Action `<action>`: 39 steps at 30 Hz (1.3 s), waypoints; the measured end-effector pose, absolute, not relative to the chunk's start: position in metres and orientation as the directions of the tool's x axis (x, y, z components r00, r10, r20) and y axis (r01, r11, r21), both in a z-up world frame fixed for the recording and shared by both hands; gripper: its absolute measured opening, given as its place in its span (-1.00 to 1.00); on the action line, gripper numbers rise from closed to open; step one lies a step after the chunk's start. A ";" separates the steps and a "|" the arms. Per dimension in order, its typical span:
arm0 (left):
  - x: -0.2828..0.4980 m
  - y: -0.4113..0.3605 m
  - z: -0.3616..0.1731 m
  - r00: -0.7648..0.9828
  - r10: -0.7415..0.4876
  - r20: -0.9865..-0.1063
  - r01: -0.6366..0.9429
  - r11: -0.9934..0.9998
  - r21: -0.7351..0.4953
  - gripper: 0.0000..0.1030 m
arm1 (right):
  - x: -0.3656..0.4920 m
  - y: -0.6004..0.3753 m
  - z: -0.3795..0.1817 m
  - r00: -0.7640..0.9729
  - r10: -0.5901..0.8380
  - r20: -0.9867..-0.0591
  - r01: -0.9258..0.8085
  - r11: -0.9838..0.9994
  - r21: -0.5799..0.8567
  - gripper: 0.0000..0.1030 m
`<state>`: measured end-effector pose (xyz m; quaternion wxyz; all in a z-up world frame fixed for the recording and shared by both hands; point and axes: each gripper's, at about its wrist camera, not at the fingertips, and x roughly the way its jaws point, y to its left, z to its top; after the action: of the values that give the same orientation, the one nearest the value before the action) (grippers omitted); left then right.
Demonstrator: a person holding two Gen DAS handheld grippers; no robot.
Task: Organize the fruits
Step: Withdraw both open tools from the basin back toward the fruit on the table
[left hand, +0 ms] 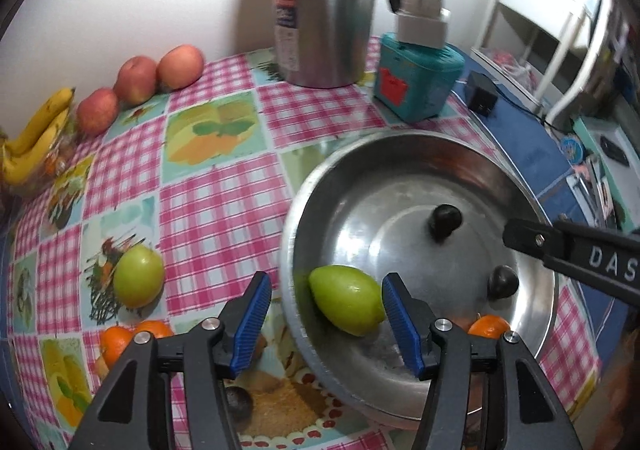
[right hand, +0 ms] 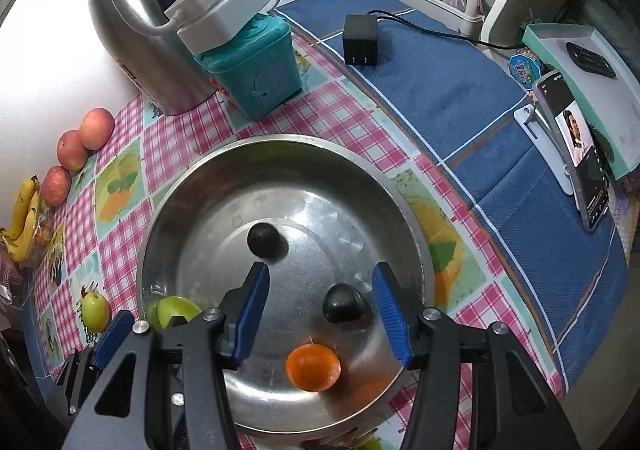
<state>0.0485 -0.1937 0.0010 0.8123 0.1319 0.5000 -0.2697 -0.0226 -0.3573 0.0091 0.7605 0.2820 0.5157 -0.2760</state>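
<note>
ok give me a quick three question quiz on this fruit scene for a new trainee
1. True or false: the left gripper is clamped shut on the green pear-shaped fruit in the round steel basin.
2. How many small dark round fruits, such as this one, lie in the basin?
3. Multiple choice: where is the other round green fruit? A) in the basin B) on the checked tablecloth outside the basin C) in the right gripper

Key
1. False: its jaws stand open, with the fruit between them.
2. Two; the second lies nearer the small orange citrus.
3. B
</note>
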 end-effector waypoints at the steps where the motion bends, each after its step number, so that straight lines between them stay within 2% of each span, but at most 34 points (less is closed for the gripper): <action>1: 0.051 -0.190 0.002 0.353 -0.303 -0.885 0.557 0.828 -0.061 0.19 | -0.022 -0.357 0.009 0.313 -0.130 -0.941 0.709 0.691 0.141 0.07; 20: 0.100 -0.094 0.008 0.362 -0.185 -0.913 0.211 0.971 -0.113 0.19 | -0.008 -0.325 0.019 0.305 -0.141 -0.942 0.633 0.769 0.090 0.07; 32: 0.112 -0.063 0.014 0.372 -0.169 -0.913 0.123 0.984 -0.132 0.24 | 0.000 -0.308 0.026 0.325 -0.119 -0.938 0.586 0.804 0.101 0.07; 39: 0.111 -0.063 0.011 0.365 -0.154 -0.918 0.122 0.986 -0.116 0.38 | 0.000 -0.308 0.024 0.317 -0.115 -0.941 0.581 0.808 0.097 0.07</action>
<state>0.1114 -0.0632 0.0110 0.8260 -0.0142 0.5573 -0.0834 0.0005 -0.3078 0.0236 0.7822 0.2157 0.5403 -0.2227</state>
